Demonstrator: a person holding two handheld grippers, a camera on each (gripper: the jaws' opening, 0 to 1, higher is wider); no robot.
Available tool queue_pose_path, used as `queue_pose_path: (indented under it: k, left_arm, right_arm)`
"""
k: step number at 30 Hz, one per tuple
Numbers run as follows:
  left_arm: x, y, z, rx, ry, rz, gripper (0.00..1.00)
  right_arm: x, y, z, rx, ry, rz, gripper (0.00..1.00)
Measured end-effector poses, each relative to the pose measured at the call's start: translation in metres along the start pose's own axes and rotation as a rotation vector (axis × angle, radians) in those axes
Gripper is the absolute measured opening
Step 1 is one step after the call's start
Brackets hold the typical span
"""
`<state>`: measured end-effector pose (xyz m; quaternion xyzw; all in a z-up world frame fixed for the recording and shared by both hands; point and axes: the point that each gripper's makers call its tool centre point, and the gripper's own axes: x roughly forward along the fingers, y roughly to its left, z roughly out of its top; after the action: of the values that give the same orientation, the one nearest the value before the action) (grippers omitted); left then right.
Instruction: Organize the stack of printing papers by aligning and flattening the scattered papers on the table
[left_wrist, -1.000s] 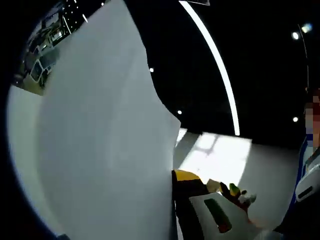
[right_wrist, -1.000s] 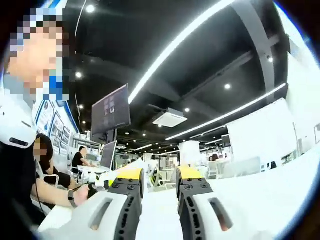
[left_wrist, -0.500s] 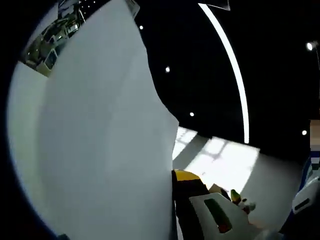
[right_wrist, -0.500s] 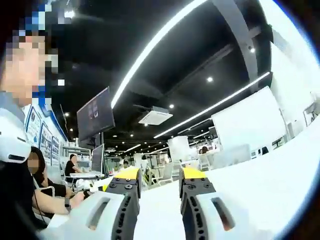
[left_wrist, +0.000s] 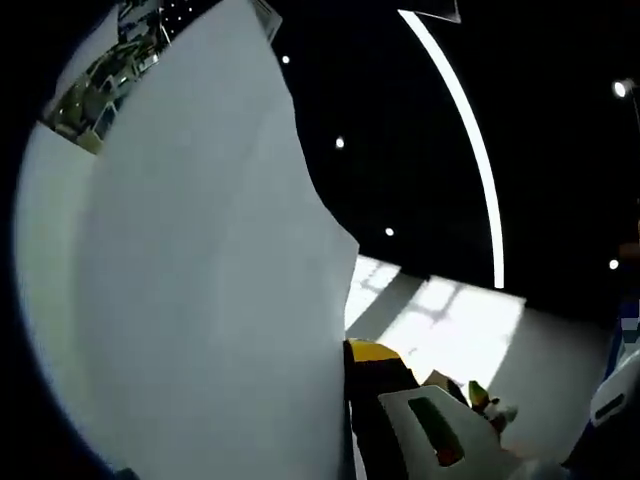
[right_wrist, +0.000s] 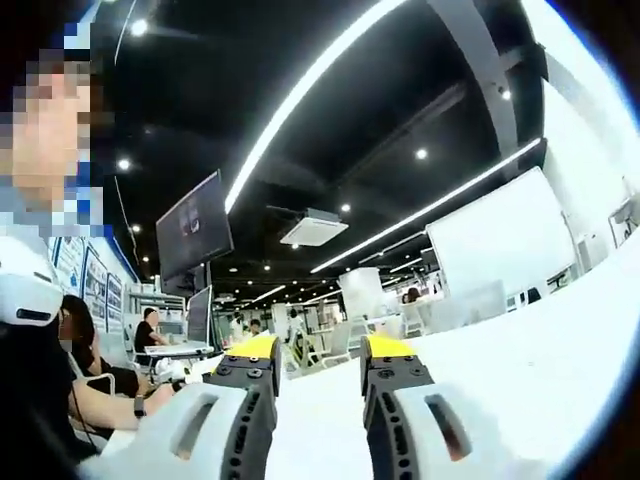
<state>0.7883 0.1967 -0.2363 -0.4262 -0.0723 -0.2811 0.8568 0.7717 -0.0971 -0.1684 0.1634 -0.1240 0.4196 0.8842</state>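
A big white sheet of printing paper (left_wrist: 200, 300) stands upright across the left half of the left gripper view, its right edge running down to my left gripper (left_wrist: 348, 354). That gripper is shut on the sheet. One yellow-tipped finger (left_wrist: 378, 372) shows beside the paper and the other is hidden behind it. In the right gripper view my right gripper (right_wrist: 320, 352) points up toward the ceiling. It is open, with a clear gap between its yellow-tipped jaws and nothing held. A white surface (right_wrist: 540, 360) spreads under and to the right of it.
A person (right_wrist: 40, 330) stands close at the left of the right gripper view, and a sleeve (left_wrist: 612, 395) shows at the left gripper view's lower right. A small green and white object (left_wrist: 482, 403) lies past the left finger. Desks, monitors (right_wrist: 195, 225) and seated people lie beyond.
The paper stays clamped in the left gripper. Both views have shifted slightly with the hands. The right gripper's jaws keep the same gap.
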Motion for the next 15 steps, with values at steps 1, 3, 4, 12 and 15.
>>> queue_pose_path:
  k: [1,3,4,12,15]
  left_arm:
    - [-0.0001,0.0004,0.0002,-0.001,0.0,0.0,0.06]
    - [-0.0002,0.0012,0.0006,-0.001,0.001,0.001,0.06]
    - [-0.0003,0.0017,0.0008,-0.002,0.001,0.001,0.06]
    - [-0.0014,0.0028,0.0026,0.0,-0.008,0.005,0.06]
    - [-0.0022,0.0042,0.0043,-0.005,-0.015,0.009,0.06]
  right_arm:
    - [0.0,-0.0001,-0.0002,0.004,0.0,-0.001,0.29]
    - [0.0004,0.0004,-0.0008,0.009,0.002,0.0,0.31]
    - [0.0006,0.0008,-0.0013,0.013,0.003,0.001,0.31]
    - [0.003,0.0043,-0.0065,0.027,0.022,0.008,0.36]
    - [0.0029,0.0039,-0.0064,0.035,0.022,0.005,0.37]
